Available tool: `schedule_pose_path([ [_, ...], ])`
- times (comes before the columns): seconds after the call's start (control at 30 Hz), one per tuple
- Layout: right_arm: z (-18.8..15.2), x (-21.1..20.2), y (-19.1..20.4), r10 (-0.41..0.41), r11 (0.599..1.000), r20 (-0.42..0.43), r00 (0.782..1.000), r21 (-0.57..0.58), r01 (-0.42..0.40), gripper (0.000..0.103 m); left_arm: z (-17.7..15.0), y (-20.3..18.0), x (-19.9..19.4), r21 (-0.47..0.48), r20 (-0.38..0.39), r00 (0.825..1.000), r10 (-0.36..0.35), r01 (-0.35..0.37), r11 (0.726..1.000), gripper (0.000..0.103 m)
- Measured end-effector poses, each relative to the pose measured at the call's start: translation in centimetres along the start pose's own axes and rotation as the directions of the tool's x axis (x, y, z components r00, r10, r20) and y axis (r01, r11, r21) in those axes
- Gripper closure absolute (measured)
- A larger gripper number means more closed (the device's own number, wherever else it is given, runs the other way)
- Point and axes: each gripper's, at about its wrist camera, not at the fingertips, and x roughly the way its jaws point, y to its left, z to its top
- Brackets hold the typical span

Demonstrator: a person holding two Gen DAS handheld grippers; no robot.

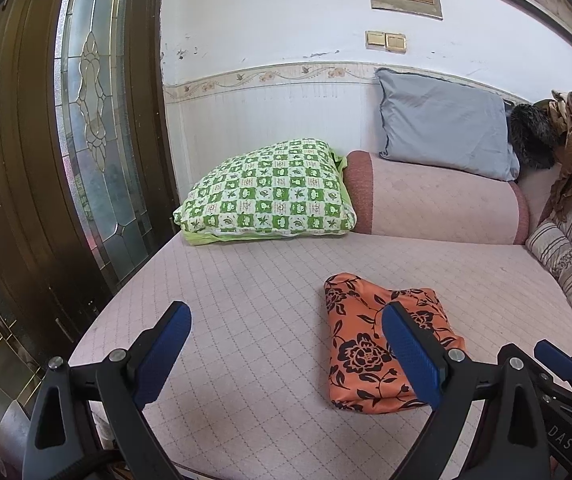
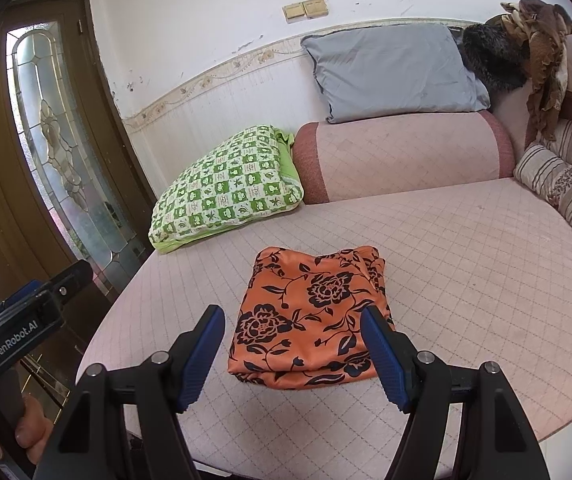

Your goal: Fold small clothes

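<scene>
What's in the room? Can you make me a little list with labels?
surface: pink quilted bed
cloth: orange flowered cloth, folded, lying flat
left gripper: open, holding nothing
right gripper: open, above the cloth's near edge
behind: green checked pillow, grey pillow, pink bolster

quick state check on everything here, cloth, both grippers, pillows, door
orange floral cloth: folded, lying flat on the pink sofa seat, not held
left gripper: open, nothing between its fingers
right gripper: open, above the cloth's near edge
green checked pillow: leaning on the bolster
grey pillow: propped against the wall
glass-panelled door: closed
</scene>
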Motion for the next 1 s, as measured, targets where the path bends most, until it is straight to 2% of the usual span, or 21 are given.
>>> schedule_pose_path([
  [1.0,1.7,1.2,0.7,-0.032,0.999,0.008,0.999,-0.015,0.032,0.029,1.3,-0.5,1.4,0.017,0.004,0.998,-0.067,0.067,0.998,0.007],
])
